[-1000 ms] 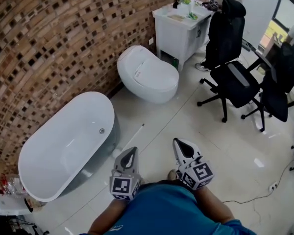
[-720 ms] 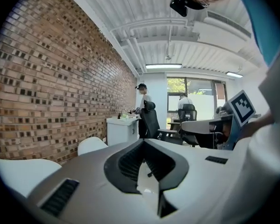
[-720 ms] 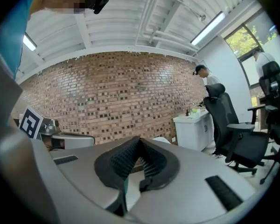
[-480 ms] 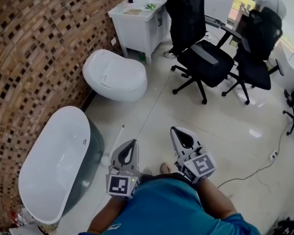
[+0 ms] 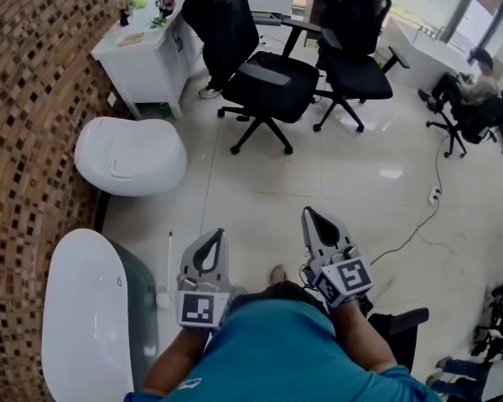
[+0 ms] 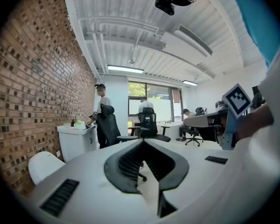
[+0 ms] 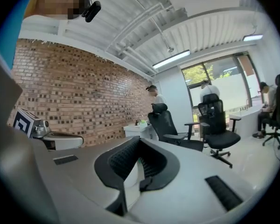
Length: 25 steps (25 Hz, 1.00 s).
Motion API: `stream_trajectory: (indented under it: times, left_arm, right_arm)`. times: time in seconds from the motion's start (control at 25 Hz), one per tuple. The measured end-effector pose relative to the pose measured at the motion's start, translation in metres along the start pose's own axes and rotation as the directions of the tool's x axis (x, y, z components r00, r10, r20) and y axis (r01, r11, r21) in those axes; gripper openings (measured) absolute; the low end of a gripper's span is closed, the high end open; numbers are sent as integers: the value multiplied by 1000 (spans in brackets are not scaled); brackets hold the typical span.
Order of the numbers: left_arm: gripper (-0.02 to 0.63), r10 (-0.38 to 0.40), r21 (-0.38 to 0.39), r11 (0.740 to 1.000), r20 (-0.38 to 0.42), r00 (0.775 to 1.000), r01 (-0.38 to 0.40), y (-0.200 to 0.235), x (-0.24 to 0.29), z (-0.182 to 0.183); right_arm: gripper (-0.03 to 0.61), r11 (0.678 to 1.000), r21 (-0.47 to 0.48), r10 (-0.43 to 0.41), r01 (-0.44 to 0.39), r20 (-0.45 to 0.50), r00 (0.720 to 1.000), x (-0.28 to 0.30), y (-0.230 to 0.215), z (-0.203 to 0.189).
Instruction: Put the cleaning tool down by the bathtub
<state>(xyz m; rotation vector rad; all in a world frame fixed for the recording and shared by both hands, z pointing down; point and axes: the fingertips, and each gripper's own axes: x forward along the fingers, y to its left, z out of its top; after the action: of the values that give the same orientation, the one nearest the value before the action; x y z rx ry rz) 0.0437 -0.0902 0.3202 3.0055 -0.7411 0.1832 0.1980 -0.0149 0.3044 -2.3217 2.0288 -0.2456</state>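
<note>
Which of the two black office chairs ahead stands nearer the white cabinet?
The left chair, right beside the cabinet; the other chair stands farther right.

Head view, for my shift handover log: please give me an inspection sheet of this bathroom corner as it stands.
Surface: glossy pale tiled floor; no spills seen.
Job's things: cleaning tool lies on the floor beside the bathtub, held by neither gripper.
Clutter: two black office chairs stand near the toilet and the white vanity.
Grippers: left tongs and right tongs are both shut and empty, above the floor.
Cables: one cable runs across the floor from a power strip.
Surroundings: brick-pattern wall on the left; a seated person at the far right.
</note>
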Motion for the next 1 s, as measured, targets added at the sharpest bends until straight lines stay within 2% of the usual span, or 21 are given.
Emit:
stream_trajectory:
  times: [0.16, 0.28, 0.48, 0.76, 1.0]
  left_arm:
    - [0, -14, 6, 1000, 12, 1000, 14, -8, 13, 6]
    - [0, -23, 15, 1000, 2, 1000, 23, -25, 32, 7]
    - [0, -12, 32, 999, 18, 1000, 12, -65, 76, 17]
    - [0, -2, 46, 999, -9, 1000, 3, -137, 132, 18]
    - [2, -61, 64, 996, -43, 997, 63, -182, 156, 9]
  right_arm:
    - [0, 993, 21, -113, 113, 20, 993, -27, -35, 4]
    - [0, 988, 32, -155, 154, 31, 987, -41, -63, 9]
    - [0, 984, 34, -176, 175, 34, 984, -59, -121, 14]
    - [0, 987, 5, -162, 162, 31, 986, -78, -203, 24]
    - [0, 992, -3, -123, 123, -2, 992, -89, -222, 14]
